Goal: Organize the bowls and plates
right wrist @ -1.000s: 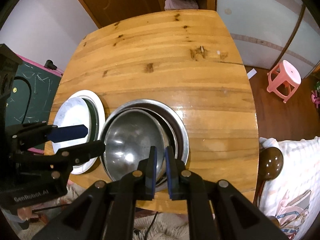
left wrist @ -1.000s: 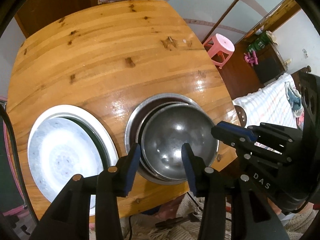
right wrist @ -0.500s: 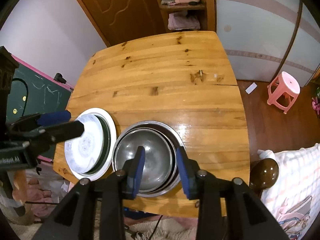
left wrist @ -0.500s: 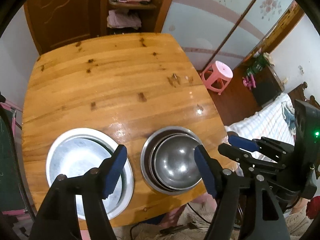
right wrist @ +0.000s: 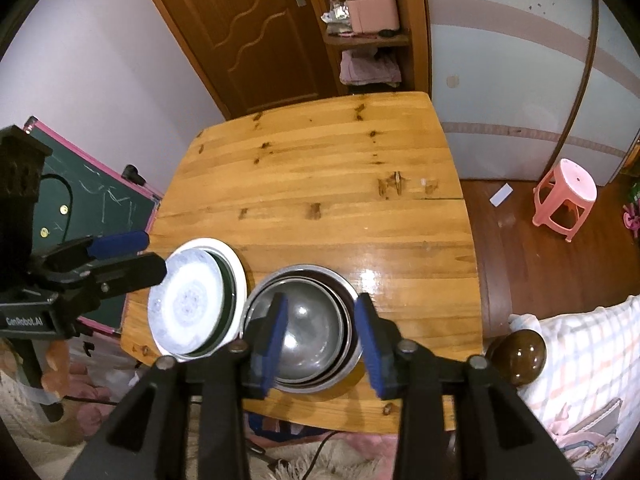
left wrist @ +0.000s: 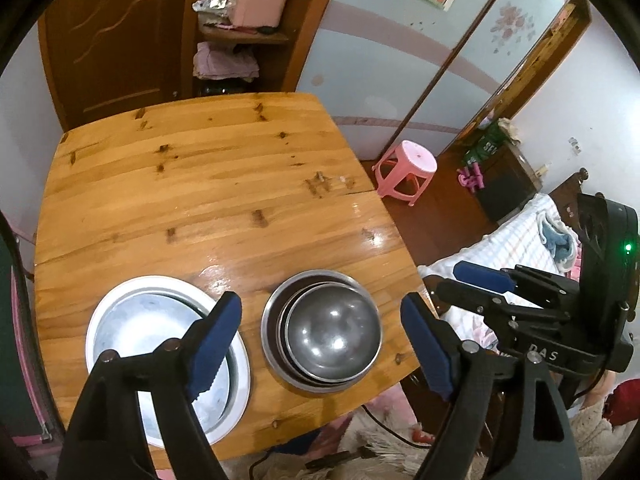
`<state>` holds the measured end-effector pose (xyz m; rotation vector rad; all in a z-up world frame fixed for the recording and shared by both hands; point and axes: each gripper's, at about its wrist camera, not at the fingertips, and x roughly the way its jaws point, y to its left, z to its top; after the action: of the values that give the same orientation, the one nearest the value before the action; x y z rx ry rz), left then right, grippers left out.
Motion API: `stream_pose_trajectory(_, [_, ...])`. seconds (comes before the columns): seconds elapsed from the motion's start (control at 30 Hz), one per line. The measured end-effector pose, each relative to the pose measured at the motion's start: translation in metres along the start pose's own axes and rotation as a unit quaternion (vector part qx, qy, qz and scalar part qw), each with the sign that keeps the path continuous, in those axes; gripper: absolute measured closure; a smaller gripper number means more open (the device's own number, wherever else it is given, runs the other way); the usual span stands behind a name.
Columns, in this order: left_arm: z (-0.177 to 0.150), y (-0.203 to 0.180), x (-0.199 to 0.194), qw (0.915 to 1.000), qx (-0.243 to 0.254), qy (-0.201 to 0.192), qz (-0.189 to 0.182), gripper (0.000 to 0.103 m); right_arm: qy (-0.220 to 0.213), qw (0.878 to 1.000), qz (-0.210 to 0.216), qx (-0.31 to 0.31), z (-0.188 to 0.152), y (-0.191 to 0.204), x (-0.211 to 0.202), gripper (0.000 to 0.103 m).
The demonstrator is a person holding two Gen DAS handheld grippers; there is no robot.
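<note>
Left gripper (left wrist: pixel 320 332) hangs above the near edge of the surface (left wrist: pixel 208 200), blue ribbed pads spread wide, jaws open and holding nothing. Right gripper (right wrist: pixel 322 328) does likewise, jaws parted, empty, straddling the steel stack from above. Between those pads sit the bowls (left wrist: pixel 332 330): round, dull-shiny steel, nested one inside another, the smallest pushed toward the near right of the big outer rim. Just beside the bowls, on their left and nearly touching, are the plates (left wrist: pixel 160 340): a white broad-rimmed outer dish with a pale one inside. The right wrist view shows that inner plate (right wrist: pixel 188 306) tilted, faint blue pattern on its face, a dark gap showing at its side; the left wrist view has a pad across it. Beyond the bowls runs bare knotty plank wood, glossy, glare just behind them. Past the surface's right side stands a pink plastic stool (left wrist: pixel 406 172). Only the right view shows the green chalkboard (right wrist: pixel 92 196), left of the plates.
</note>
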<state>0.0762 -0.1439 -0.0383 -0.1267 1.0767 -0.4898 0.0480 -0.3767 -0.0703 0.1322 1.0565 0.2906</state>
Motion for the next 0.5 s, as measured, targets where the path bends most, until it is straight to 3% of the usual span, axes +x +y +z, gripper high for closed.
stream_pose_trajectory(0.07, [-0.003,-0.002,-0.001,0.9999,0.007,-0.008,0.0,0.016,-0.007,1.0,0.001,0.0,-0.001,0.0,-0.002,0.049])
stream_pose_trajectory(0.17, [-0.009,0.0,0.007,0.9999,0.013,-0.007,0.003,0.013,-0.007,1.0,-0.006,-0.003,-0.004,0.0,0.002,0.048])
stream_pose_trajectory(0.5, [-0.036,0.021,0.075,0.9983,0.003,0.057,-0.012,0.013,0.064,0.998,-0.006,0.021,-0.03,-0.024,0.066,0.048])
